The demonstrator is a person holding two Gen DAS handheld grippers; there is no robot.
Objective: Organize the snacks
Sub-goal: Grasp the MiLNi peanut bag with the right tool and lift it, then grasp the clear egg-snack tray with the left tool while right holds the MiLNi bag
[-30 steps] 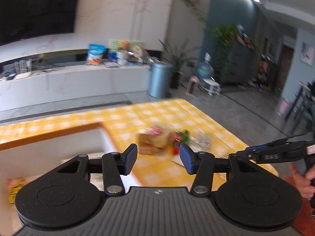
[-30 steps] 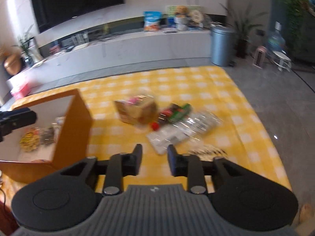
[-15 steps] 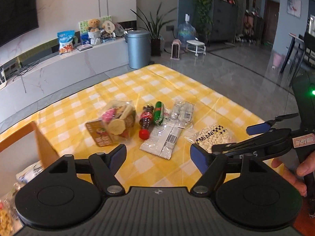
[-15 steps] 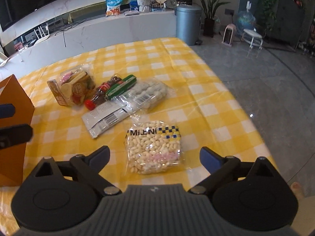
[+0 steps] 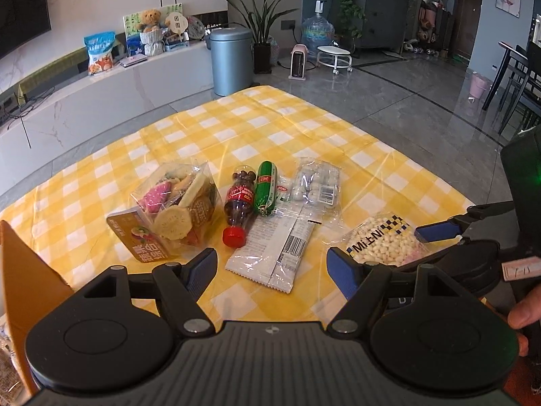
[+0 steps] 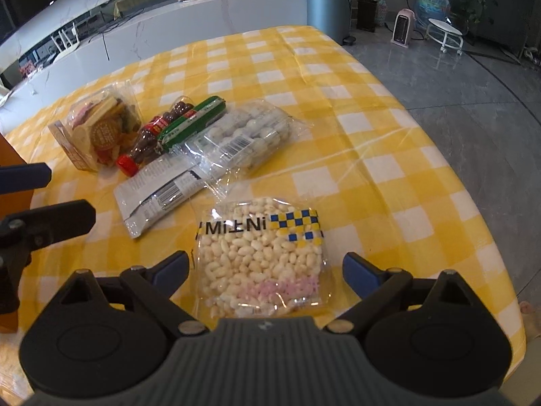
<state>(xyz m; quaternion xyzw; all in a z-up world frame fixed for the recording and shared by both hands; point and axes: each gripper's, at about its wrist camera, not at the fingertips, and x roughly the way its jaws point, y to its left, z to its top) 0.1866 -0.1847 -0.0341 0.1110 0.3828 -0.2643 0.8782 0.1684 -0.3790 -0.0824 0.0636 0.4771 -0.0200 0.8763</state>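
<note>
Several snacks lie on the yellow checked tablecloth [image 5: 270, 128]. A clear bag of white and pink puffs [image 6: 260, 257] lies between the fingers of my right gripper [image 6: 265, 264]; its jaws are closing, still wide, and the pads do not touch the bag. My left gripper [image 5: 270, 264] hangs open over the near end of a white wrapper [image 5: 274, 250], holding nothing. Behind the wrapper lie a cola-bottle candy [image 5: 238, 206], a green sausage [image 5: 265, 182], a clear pack of pale sweets [image 5: 316, 182] and a clear tub of mixed biscuits [image 5: 172, 209].
An orange-walled box [image 5: 23, 270] stands at the table's left edge with snack packs inside. A hand [image 5: 524, 314] grips the right tool. The table edge drops to grey floor on the right. A bin [image 5: 231, 61] and a long white counter stand beyond.
Both grippers went from nearly shut to wide open and dropped toward the table. The left view swung from the orange box to the snack pile; the right gripper came over the puff bag.
</note>
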